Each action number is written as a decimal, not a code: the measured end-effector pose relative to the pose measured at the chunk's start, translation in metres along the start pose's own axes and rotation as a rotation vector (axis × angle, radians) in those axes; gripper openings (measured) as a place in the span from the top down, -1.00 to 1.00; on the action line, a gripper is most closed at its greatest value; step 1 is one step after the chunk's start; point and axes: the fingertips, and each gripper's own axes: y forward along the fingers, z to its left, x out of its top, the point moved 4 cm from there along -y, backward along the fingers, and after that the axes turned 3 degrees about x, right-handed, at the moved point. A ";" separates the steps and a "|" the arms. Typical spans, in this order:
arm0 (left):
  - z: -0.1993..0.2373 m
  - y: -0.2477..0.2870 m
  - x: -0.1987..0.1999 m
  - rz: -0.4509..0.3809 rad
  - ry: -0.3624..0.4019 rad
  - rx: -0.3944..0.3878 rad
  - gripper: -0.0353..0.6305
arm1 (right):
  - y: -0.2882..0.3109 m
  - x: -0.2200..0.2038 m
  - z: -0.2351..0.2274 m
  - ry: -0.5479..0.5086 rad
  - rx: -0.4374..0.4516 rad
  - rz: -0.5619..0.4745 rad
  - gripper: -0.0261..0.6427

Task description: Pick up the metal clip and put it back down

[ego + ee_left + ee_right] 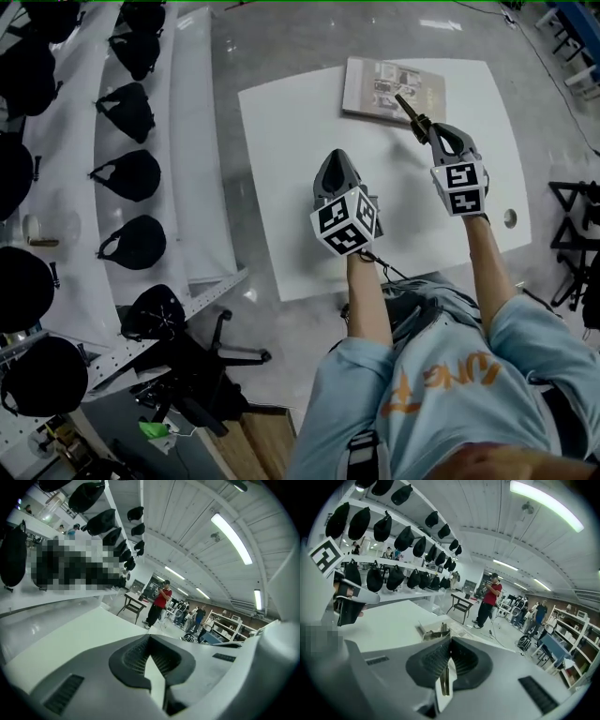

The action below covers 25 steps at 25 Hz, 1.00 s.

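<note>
White table (281,187) lies below both tongs. The left tongs (336,157) are pressed together and empty. The right tongs (435,133) pinch the clip (411,112), a thin dark metal strip that juts past their tips, off the table, towards a booklet (375,86) beyond. The pick-up looks done; setting it back down remains.

- One white table (281,187), the landmark for this tally.
- Two grippers above the table: the left gripper (336,157) over its middle, the right gripper (437,133) nearer its far edge.
- One metal clip (411,111), over the table's far edge.
- One magazine (375,89), flat at the table's far edge.
- One round hole (509,217), near the table's right edge.
- Eleven black caps (131,175), on shelves left of the table.
</note>
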 end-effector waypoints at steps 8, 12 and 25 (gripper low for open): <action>0.055 -0.011 0.013 -0.029 -0.019 0.132 0.87 | 0.046 0.046 0.050 -0.084 0.142 -0.048 0.83; 0.083 -0.017 0.021 -0.046 -0.018 0.181 0.87 | 0.066 0.064 0.079 -0.125 0.209 -0.073 0.83; 0.137 0.001 0.045 -0.083 0.035 0.211 0.87 | 0.127 0.102 0.152 -0.213 0.373 -0.118 0.83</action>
